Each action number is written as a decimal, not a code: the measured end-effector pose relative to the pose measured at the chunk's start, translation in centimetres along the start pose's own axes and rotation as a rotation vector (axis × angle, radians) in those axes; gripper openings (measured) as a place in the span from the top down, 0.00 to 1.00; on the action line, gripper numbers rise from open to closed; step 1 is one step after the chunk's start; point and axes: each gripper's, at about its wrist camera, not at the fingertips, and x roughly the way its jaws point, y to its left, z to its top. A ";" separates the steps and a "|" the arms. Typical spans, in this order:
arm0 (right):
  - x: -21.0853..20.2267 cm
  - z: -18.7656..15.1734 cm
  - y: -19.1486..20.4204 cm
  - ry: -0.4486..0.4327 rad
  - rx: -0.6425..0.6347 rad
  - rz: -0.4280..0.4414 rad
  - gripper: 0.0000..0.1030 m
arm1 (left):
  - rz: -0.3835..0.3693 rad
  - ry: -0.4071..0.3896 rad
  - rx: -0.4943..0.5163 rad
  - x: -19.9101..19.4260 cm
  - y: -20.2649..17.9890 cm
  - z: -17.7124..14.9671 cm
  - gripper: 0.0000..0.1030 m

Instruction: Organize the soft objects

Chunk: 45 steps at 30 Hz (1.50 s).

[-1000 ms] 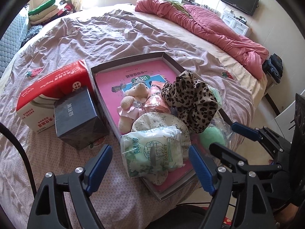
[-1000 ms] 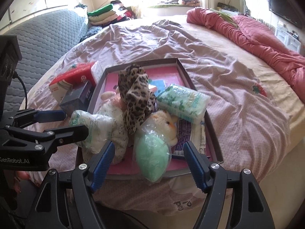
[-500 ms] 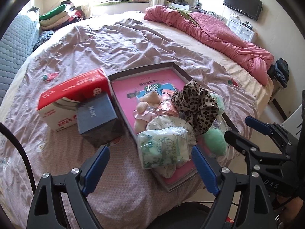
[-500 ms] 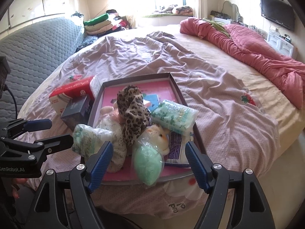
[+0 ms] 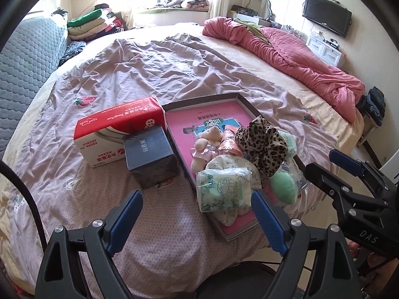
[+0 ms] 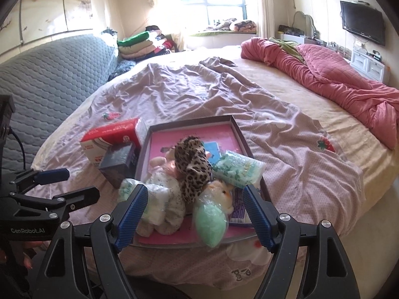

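A shallow dark box (image 5: 212, 99) with a pink floor lies on the bed, near its edge. Piled in it are a leopard-print cloth (image 5: 261, 144), a small teddy bear (image 5: 207, 139), a white floral pouch (image 5: 232, 164), a green-and-white wipes pack (image 5: 222, 191) and a bagged green puff (image 5: 284, 189). My left gripper (image 5: 196, 195) hovers above the pile's near-left corner, open and holding nothing. My right gripper (image 6: 195, 189) hangs open over the green puff (image 6: 210, 224) and leopard cloth (image 6: 193, 159), also with nothing in it. A second wipes pack (image 6: 237, 169) lies at the box's right.
A red-and-white tissue box (image 5: 112, 127) and a dark blue box (image 5: 149, 154) stand left of the shallow box. A rumpled pink quilt (image 5: 286, 49) lies along the bed's far right. Folded clothes (image 6: 139, 43) are stacked by a grey padded headboard (image 6: 49, 74). The bed's edge is close below the grippers.
Both grippers have risen and drawn back from the pile, so the box looks smaller and more of the room shows. Both stay open, and nothing in the box has moved.
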 end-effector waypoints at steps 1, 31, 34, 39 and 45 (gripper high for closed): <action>-0.2 0.1 0.1 -0.006 -0.003 -0.001 0.23 | 0.002 -0.001 -0.001 -0.1 0.0 0.0 0.14; -1.9 -1.0 2.5 -0.027 -0.045 0.025 0.22 | 0.105 -0.038 -0.040 -3.1 1.1 -2.9 0.12; -1.8 -1.2 2.9 -0.026 -0.054 0.027 0.21 | 0.110 -0.040 -0.047 -3.3 1.3 -3.2 0.12; -1.8 -1.3 3.4 -0.029 -0.060 0.025 0.21 | 0.118 -0.039 -0.058 -3.5 1.7 -3.8 0.12; -1.8 -1.6 3.8 -0.021 -0.065 0.025 0.21 | 0.123 -0.033 -0.069 -3.4 1.9 -4.3 0.12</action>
